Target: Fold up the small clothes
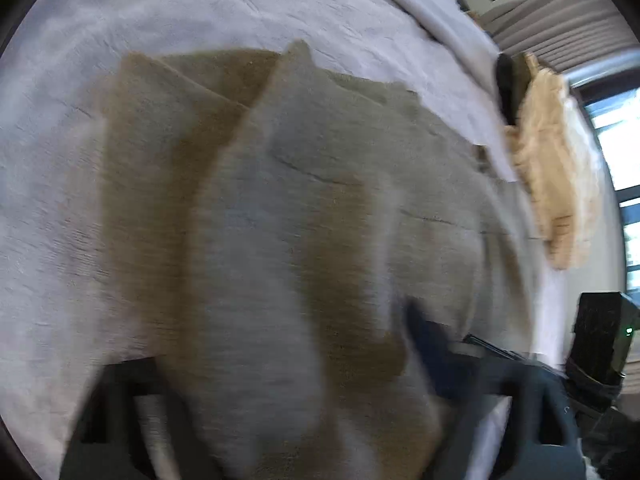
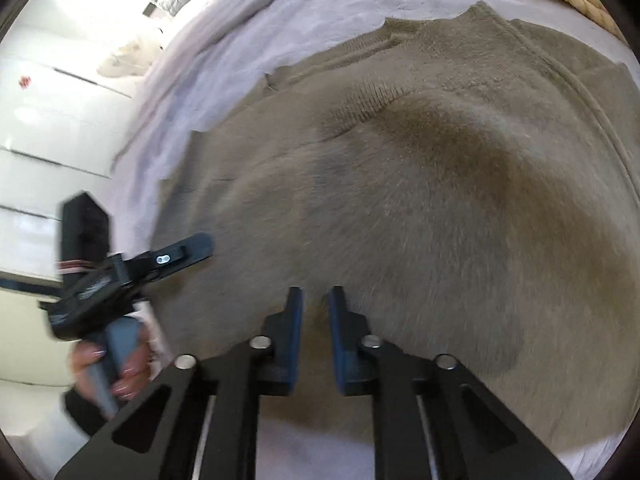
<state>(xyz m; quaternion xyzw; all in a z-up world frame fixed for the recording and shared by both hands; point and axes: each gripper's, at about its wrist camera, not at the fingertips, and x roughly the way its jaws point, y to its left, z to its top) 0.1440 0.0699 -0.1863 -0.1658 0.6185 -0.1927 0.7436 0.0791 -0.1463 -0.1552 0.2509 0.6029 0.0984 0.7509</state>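
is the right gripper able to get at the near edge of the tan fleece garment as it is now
Probably yes. The right gripper hovers just over the tan fleece garment on the lavender blanket, fingers slightly apart, nothing between them and the fabric.

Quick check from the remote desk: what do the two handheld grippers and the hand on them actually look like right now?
The right gripper has flat dark-blue fingers on black slotted linkage arms with silver round pivot pins. The left gripper is black, with a small silver oval fastener, a boxy black block behind it and a grey-blue handle. The hand on that handle is bare, with pale polished nails and a dark cuff below. No cables show.
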